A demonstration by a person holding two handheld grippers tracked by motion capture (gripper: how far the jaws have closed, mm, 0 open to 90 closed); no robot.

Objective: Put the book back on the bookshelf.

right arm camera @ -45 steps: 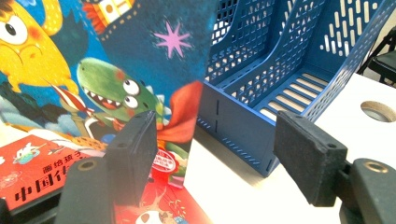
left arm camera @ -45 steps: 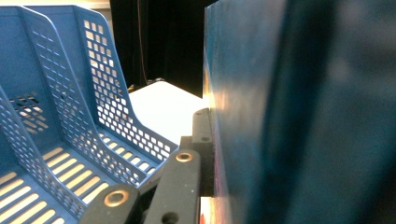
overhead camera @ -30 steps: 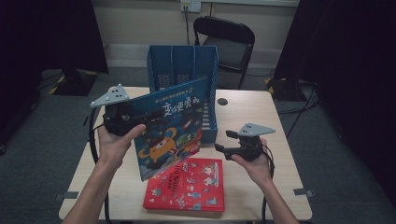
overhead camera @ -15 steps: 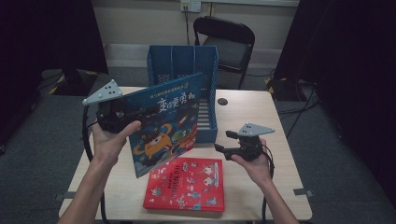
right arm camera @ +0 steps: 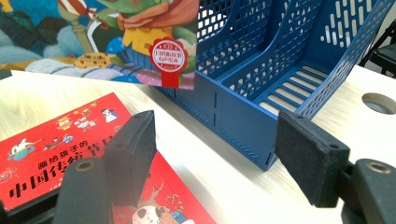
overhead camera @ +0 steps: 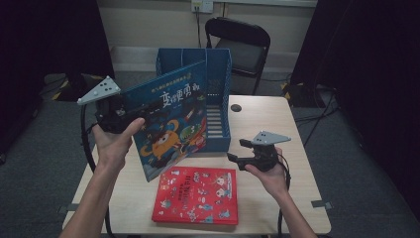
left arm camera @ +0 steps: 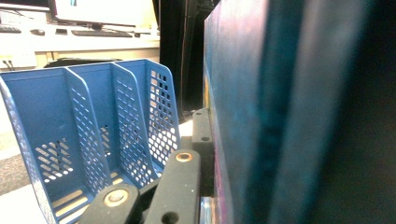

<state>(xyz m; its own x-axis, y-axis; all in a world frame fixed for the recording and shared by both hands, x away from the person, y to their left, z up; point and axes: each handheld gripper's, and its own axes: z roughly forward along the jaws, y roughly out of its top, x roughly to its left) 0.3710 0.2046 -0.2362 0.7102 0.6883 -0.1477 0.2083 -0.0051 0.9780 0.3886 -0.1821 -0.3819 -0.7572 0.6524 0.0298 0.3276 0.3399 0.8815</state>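
In the high view the left gripper [overhead camera: 130, 115] is clamped on the left edge of the blue picture book [overhead camera: 171, 121], which hangs upright and tilted above the table [overhead camera: 292, 198], in front of the blue file rack [overhead camera: 218, 94]. The step in hand looks like carrying this book to a slot of the rack; next it would need to go higher and farther back so its lower edge clears the rack's low front lip. The right gripper [overhead camera: 238, 151] rests low with its jaws parted and empty, just beyond the red book [overhead camera: 197, 195] lying flat (probably the next to go).

In the left gripper view the book's cover [left arm camera: 243, 116] lies pressed against the near jaw, and the rack [left arm camera: 93, 135] stands off to the jaws' left, its slots empty and open.

In the right gripper view nothing sits between the spread jaws; the rack's front corner [right arm camera: 243, 126] lies ahead, the red book [right arm camera: 56, 140] under the left jaw, the held book's lower corner [right arm camera: 170, 65] above.
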